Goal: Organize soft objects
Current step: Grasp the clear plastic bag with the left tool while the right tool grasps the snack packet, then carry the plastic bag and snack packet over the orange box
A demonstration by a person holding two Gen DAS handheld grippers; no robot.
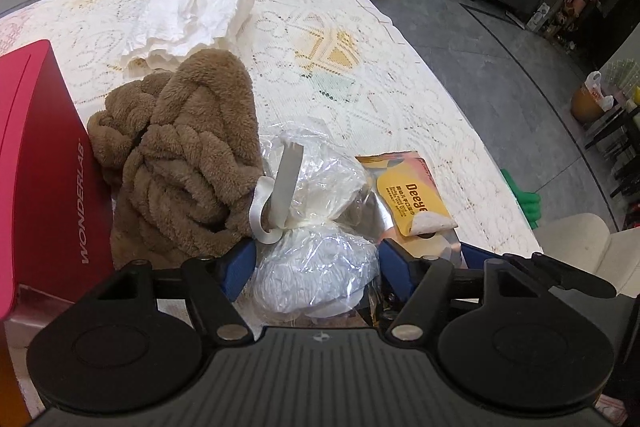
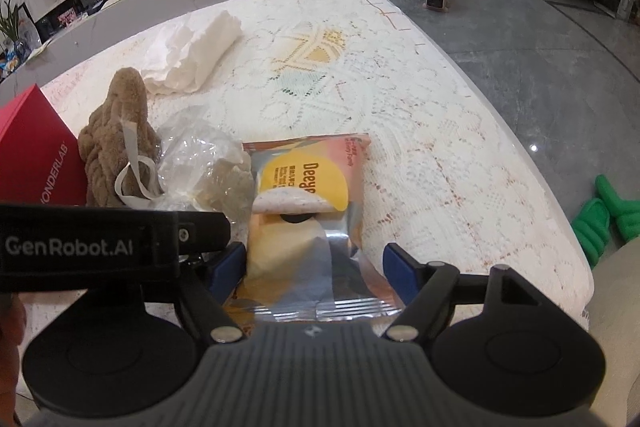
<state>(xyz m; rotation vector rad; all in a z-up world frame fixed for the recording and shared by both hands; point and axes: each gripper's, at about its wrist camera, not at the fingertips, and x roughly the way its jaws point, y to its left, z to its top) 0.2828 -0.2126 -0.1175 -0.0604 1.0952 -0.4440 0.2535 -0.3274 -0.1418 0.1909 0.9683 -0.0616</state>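
Nearest your left gripper [image 1: 316,263] lay the clear plastic bag [image 1: 320,227] of white soft stuff, tied with a white ribbon [image 1: 280,195]; your blue fingers [image 1: 240,267] stood spread to either side of its lower bulge, and whether they touched the film could not be told. Judged from the crinkled film, the bag would be light, yielding and slippery, so you would do best to close at the cinched neck beside the ribbon. Your right gripper [image 2: 314,267] was likewise spread, straddling the near sealed end of the Deeyeo foil packet [image 2: 308,219] without clearly pinching it; the packet looked thin, pliant and slick, best taken across its crimped seam. Left of the bag lay the brown plush throw [image 1: 188,167], bulky, soft and easy to grip anywhere, with the red WONDERLAB box [image 1: 40,167] just beyond it. Behind the throw, a folded white cloth [image 1: 192,23] rested on the lace tablecloth [image 1: 360,99].
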